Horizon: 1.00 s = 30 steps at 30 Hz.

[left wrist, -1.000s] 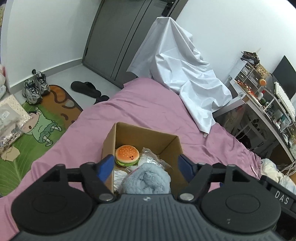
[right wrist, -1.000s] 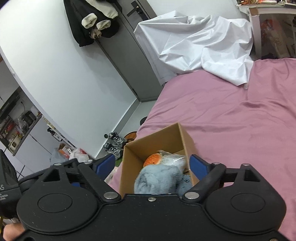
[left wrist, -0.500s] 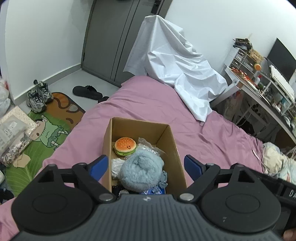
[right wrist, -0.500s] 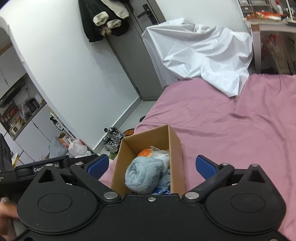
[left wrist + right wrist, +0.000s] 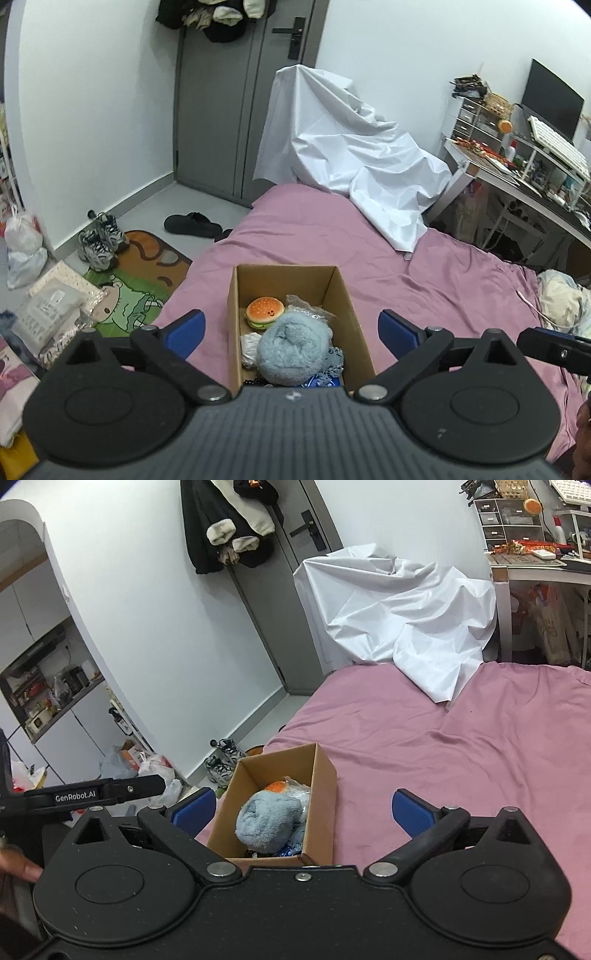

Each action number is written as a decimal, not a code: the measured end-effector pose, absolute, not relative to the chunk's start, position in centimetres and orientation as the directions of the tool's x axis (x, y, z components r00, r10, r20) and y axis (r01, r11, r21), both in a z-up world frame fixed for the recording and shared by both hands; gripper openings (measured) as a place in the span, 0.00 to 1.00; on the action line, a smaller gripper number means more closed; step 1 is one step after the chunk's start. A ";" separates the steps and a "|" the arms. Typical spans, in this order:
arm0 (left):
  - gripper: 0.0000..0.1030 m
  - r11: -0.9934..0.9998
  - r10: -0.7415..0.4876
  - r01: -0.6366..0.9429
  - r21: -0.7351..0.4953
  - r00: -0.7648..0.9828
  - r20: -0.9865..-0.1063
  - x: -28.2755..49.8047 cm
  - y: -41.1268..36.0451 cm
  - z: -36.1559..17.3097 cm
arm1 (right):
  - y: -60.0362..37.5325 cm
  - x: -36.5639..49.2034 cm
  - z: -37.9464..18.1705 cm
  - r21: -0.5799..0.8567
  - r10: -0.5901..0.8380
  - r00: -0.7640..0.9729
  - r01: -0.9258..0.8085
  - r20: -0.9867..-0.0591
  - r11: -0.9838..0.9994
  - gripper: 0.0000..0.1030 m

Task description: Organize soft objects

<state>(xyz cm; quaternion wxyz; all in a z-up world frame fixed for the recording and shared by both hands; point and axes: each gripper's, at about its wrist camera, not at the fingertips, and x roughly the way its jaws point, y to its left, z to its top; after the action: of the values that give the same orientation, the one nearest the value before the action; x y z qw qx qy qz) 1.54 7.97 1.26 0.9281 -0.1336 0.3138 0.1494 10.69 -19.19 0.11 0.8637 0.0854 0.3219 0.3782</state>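
The box lies lengthwise away from both grippers, fluffy roll inside; left gripper opening, right gripper wide, both empty.

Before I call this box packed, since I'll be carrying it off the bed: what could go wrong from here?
1. The fluffy blue bundle sits high in the cardboard box, so it may tumble out when lifted.
2. The box rests on the soft pink bed sheet, near its edge above the floor mat; a nudge could tip it over.
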 end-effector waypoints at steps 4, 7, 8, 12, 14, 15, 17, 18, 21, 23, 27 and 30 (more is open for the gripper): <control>0.97 0.932 0.154 -0.324 -0.163 0.761 -0.630 1.0 7.3 2.1 | -20.4 10.2 0.9 0.382 0.727 0.500 -0.627 -0.470 0.679 1.00; 0.97 0.939 0.128 -0.300 -0.169 0.760 -0.637 0.3 6.4 2.7 | -21.1 9.7 1.4 0.378 0.740 0.491 -0.646 -0.459 0.663 1.00; 0.97 0.940 0.121 -0.294 -0.173 0.761 -0.638 0.1 6.2 2.8 | -21.3 9.6 1.5 0.378 0.741 0.490 -0.647 -0.459 0.662 1.00; 0.97 0.944 0.104 -0.280 -0.175 0.756 -0.646 -0.8 5.0 3.5 | -22.0 9.3 1.8 0.382 0.744 0.485 -0.649 -0.460 0.659 1.00; 0.97 0.949 0.077 -0.254 -0.185 0.760 -0.645 -1.2 4.5 3.8 | -22.2 9.2 1.9 0.380 0.744 0.482 -0.650 -0.463 0.658 1.00; 0.97 0.952 0.068 -0.243 -0.185 0.760 -0.646 -1.5 4.2 3.9 | -22.4 9.0 2.0 0.378 0.744 0.482 -0.652 -0.464 0.658 1.00; 0.97 0.953 0.079 -0.248 -0.176 0.762 -0.643 -1.9 3.7 4.2 | -22.6 8.9 2.2 0.375 0.747 0.477 -0.658 -0.464 0.653 1.00; 0.97 0.953 0.083 -0.249 -0.172 0.759 -0.645 -2.0 3.5 4.3 | -22.7 8.8 2.2 0.375 0.748 0.475 -0.660 -0.464 0.652 1.00; 0.97 0.956 0.074 -0.239 -0.167 0.753 -0.653 -2.2 2.9 4.3 | -23.0 8.5 2.5 0.373 0.750 0.470 -0.664 -0.465 0.648 1.00; 0.97 0.959 0.073 -0.233 -0.160 0.751 -0.656 -2.3 2.5 4.4 | -23.2 8.3 2.6 0.370 0.753 0.466 -0.670 -0.465 0.643 1.00; 0.99 0.959 0.060 -0.226 -0.170 0.750 -0.658 -2.5 1.9 4.5 | -23.3 8.0 2.8 0.365 0.755 0.460 -0.678 -0.468 0.638 1.00; 0.99 0.961 0.055 -0.221 -0.168 0.744 -0.666 -2.5 1.5 4.4 | -23.4 7.7 2.8 0.364 0.761 0.451 -0.686 -0.466 0.630 1.00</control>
<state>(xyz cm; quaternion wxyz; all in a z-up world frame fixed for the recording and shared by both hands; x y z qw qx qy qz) -2.51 1.52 4.43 0.9261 -0.1189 0.3502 0.0746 7.69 -23.40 2.81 0.8497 0.0613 0.3052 0.4256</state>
